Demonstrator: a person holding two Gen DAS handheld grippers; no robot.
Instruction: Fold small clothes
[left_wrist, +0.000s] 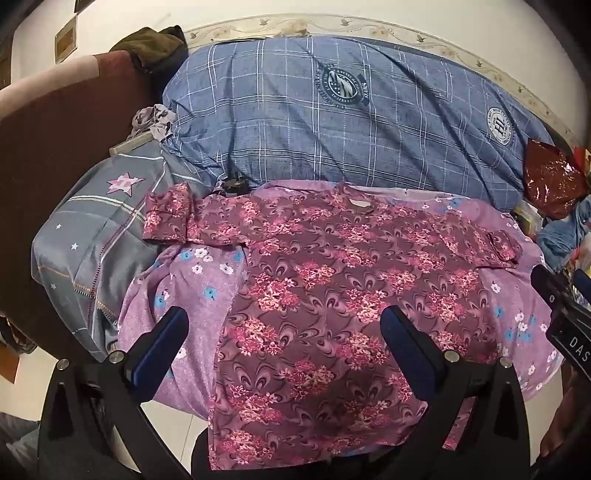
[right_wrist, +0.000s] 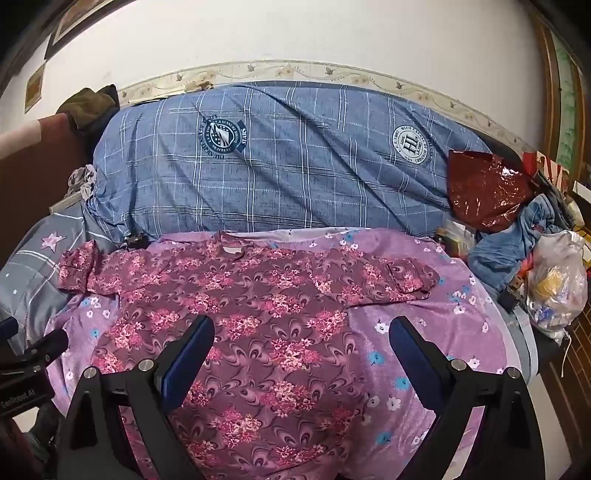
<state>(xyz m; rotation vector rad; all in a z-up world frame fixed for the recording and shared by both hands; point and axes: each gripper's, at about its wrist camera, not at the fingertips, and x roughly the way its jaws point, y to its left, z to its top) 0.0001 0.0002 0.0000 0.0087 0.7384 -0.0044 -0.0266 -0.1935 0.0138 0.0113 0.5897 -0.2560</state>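
Home bedroom: bed (right_wrist: 461, 332), plaid quilt (right_wrist: 295, 166), pillow (left_wrist: 92, 240).

Dim, even indoor light. Glare glints off the red plastic bag (right_wrist: 484, 188). Fisheye bending curves the edges, corners vignetted black.

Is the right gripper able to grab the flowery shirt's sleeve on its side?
Probably yes. The right gripper is open above the shirt, and the sleeve lies flat on the purple sheet ahead to its right, with nothing covering it.
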